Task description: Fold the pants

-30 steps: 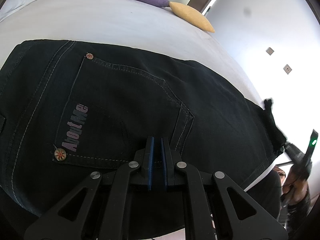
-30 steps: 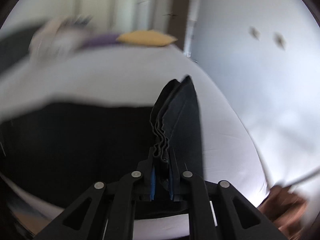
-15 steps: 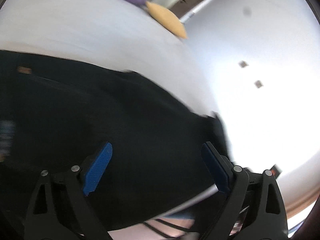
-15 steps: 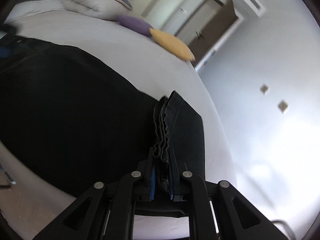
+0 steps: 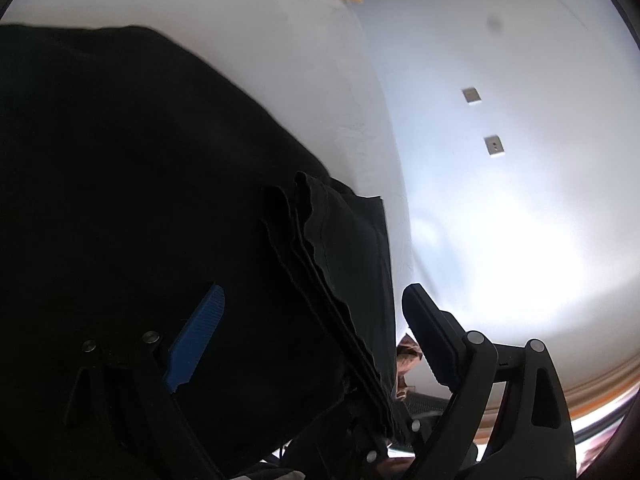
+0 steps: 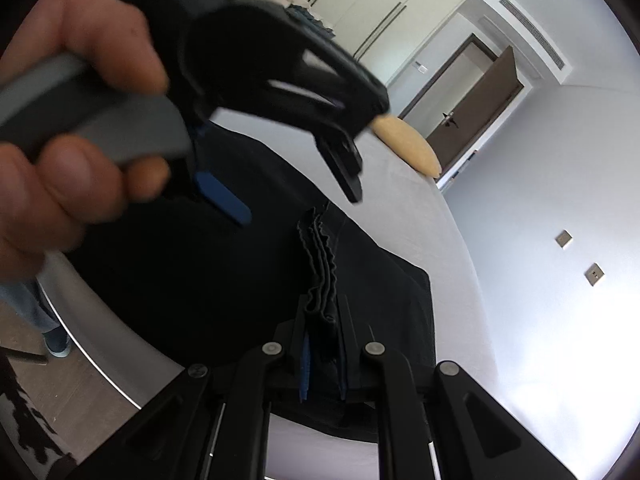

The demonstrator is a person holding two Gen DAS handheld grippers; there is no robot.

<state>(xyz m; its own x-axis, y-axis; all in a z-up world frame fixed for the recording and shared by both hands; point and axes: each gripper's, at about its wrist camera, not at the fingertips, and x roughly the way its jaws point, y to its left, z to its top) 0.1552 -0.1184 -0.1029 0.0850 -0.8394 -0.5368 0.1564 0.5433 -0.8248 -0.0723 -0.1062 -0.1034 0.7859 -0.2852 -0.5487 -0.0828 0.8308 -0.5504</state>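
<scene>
The dark denim pants [image 5: 120,200] lie spread on the white bed [image 5: 288,52]. My right gripper [image 6: 322,356] is shut on the stacked hem edges of the pants [image 6: 320,264] at the leg end near the bed's front edge. My left gripper [image 5: 316,336] is open, its jaws either side of the same layered hem [image 5: 304,240] without touching it. In the right wrist view the left gripper [image 6: 296,196] hovers just above the pants, held by a hand [image 6: 60,140].
A yellow cushion [image 6: 408,150] lies at the bed's far side, with a door [image 6: 476,96] and wardrobes behind. A white wall with two switch plates [image 5: 472,96] is on the right. The bed's front edge and wooden floor [image 6: 100,396] are at lower left.
My left gripper let go of the waistband area, opened, and swung right to the leg end beside my right gripper. My right gripper kept its hold on the hem.
</scene>
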